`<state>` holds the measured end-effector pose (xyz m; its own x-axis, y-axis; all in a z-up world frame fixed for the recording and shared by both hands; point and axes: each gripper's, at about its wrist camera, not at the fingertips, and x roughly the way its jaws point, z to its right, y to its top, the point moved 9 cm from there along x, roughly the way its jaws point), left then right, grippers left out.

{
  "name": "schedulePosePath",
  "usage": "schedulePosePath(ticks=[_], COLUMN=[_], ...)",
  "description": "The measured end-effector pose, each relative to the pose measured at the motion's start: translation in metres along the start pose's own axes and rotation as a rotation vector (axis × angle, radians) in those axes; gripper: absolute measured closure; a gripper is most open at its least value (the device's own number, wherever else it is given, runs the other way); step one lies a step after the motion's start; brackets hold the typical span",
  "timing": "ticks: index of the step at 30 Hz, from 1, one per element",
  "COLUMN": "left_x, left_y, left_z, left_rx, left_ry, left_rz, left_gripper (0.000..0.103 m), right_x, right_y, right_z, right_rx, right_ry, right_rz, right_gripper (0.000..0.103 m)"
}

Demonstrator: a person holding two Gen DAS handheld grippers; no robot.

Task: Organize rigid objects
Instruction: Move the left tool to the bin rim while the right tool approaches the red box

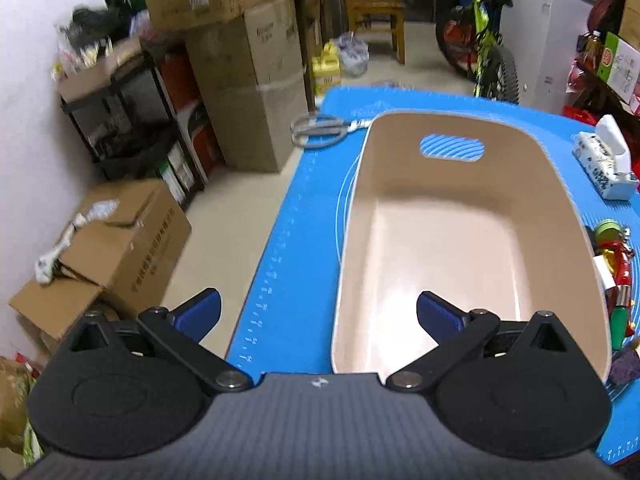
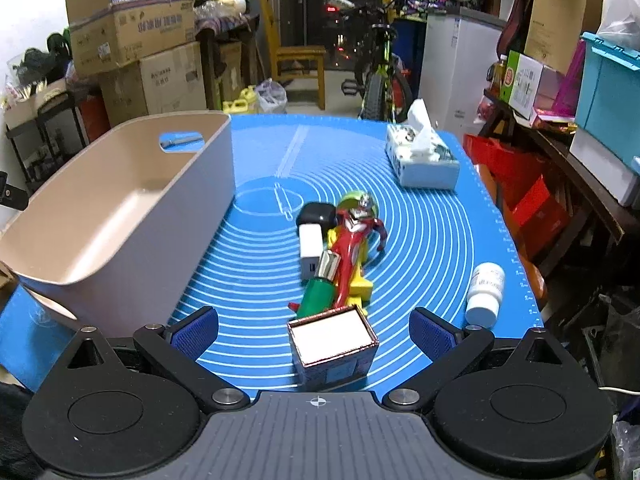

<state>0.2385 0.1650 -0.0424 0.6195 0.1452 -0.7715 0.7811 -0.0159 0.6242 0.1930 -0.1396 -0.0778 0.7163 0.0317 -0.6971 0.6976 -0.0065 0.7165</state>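
Note:
An empty beige bin stands on the blue mat. My left gripper is open over the bin's near left rim, holding nothing. My right gripper is open, and a small blue box with a white top stands between its fingers, untouched. Beyond the box lie a green tube, a red and silver toy figure, a yellow piece, a white charger and a black object. A white pill bottle lies at the right.
Scissors lie on the mat's far left corner behind the bin. A tissue box stands at the far right. Around the table are cardboard boxes, a bicycle, a chair and red crates.

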Motion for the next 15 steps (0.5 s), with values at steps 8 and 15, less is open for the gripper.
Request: schedulePosePath(ticks=[8,15], left_x=[0.031,0.045], left_y=[-0.011,-0.011], left_z=[-0.003,0.003], left_rx=[-0.033,-0.003], left_ry=[-0.045,-0.095], left_rz=[-0.093,-0.136], left_gripper=[0.001,0.002], right_x=[0.022,0.044], right_y=[-0.012,-0.016], right_z=[0.008,0.013], right_rx=[0.019,0.013], right_ry=[-0.021,-0.039], right_rz=[-0.082,-0.12], right_gripper=[0.002,0.002])
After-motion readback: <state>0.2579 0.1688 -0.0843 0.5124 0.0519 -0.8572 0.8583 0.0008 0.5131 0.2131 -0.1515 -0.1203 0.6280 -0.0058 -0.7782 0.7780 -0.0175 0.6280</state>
